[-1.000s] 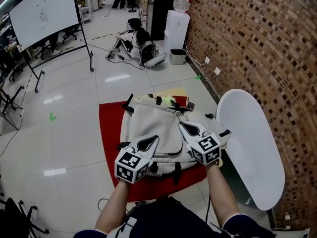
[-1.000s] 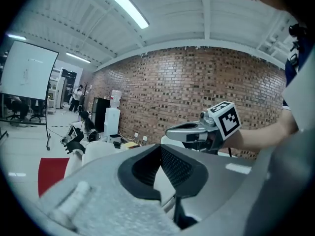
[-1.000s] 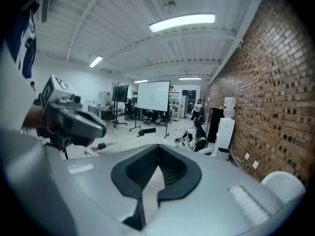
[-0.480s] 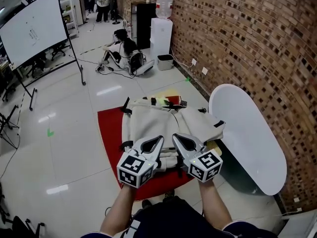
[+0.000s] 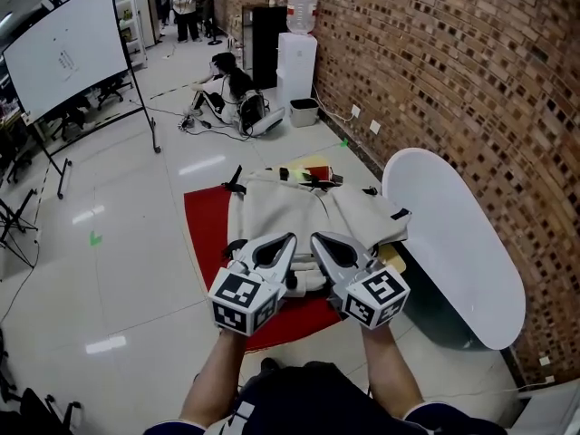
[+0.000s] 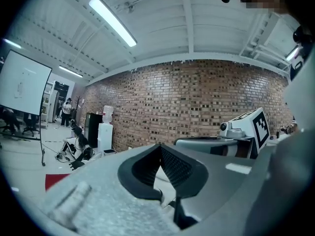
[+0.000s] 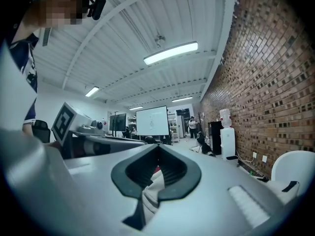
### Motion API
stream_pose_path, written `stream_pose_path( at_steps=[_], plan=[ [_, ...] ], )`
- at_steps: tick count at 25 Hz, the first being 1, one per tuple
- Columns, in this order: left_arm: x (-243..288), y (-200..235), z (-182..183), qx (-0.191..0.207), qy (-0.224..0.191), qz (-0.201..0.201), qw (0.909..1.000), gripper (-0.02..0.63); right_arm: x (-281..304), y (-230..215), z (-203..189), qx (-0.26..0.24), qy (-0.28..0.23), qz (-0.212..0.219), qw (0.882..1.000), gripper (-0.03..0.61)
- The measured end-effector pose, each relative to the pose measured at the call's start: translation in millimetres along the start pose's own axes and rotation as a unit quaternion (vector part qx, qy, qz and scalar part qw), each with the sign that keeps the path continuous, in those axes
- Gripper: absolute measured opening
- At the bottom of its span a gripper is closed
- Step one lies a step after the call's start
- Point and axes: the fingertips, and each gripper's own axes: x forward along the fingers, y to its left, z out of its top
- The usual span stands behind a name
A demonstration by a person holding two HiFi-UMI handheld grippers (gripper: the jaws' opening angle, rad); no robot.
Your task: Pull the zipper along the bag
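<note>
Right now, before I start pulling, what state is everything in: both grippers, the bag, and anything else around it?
left gripper: shut, tips meeting, nothing seen between them.
right gripper: shut, tips meeting, nothing seen between them.
bag: lying flat on the mat; zipper too small to tell whether open or closed.
red mat: flat on the floor, under the bag.
water dispenser: upright, bottle on top.

At frame centre, the grey two-jaw right gripper (image 7: 157, 148) is seen with tips together; a cream fabric bag (image 7: 153, 186) is glimpsed through its hollow.
</note>
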Motion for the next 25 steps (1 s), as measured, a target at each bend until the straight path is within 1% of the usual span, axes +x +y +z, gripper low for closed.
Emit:
stream_pose_path(
  at_steps=[4, 8, 12, 16, 25],
  plan=[
    [-3.3, -11.4, -2.1, -0.001, 0.002, 0.019, 0.9998, 0.002, -14.6, 2.2, 3.5, -0.005, -0.001, 0.015, 1.000, 0.005],
    [-3.3, -26.3, -4.8, 0.022, 0.001, 0.033, 0.9992, 0.002, -30.7, 2.4, 9.7, -0.014, -0.007, 0.028, 0.999, 0.005],
    [-1.7, -47.9, -9.9, 0.028, 0.005, 0.036, 0.9990, 0.002, -49.5, -0.4, 11.3, -0.017, -0.012, 0.031, 0.999, 0.005],
    [-6.4, -58.8, -13.7, 0.036, 0.011, 0.043, 0.9984, 0.002, -63.2, 1.1, 15.5, -0.018, -0.018, 0.031, 0.999, 0.005],
    [-16.9, -78.5, -6.1, 0.024, 0.006, 0.045, 0.9987, 0.002, -83.1, 3.7, 14.5, -0.002, -0.023, 0.028, 0.999, 0.005]
  ],
)
